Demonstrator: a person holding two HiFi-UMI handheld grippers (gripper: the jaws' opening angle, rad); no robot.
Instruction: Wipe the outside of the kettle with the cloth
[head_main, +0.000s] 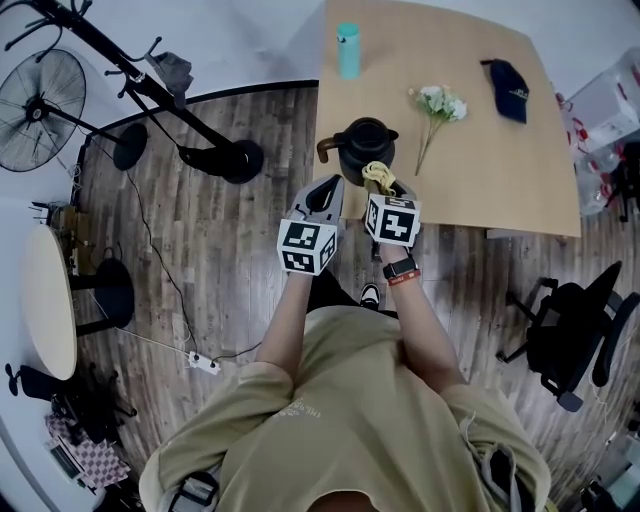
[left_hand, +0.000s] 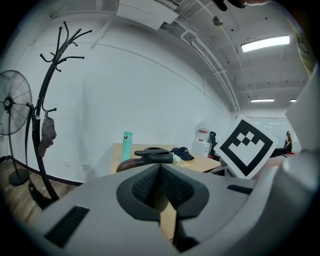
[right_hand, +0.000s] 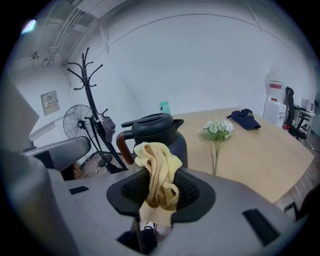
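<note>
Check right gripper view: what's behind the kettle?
A teal bottle, only its top showing above the kettle lid; its body is covered. A coat rack and fan stand farther back left.

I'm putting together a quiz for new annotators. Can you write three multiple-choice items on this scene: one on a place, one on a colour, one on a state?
1. Where does the kettle stand?
A) on the floor
B) on the table, near the person's edge
C) on the office chair

2. What colour is the cloth?
A) yellow
B) blue
C) red

3. What state is the right gripper in?
A) open and empty
B) shut on the cloth
C) shut on the kettle's handle

Answers: B, it sits on the wooden top; A, it shows pale yellow; B, the jaws pinch the cloth, short of the kettle.
</note>
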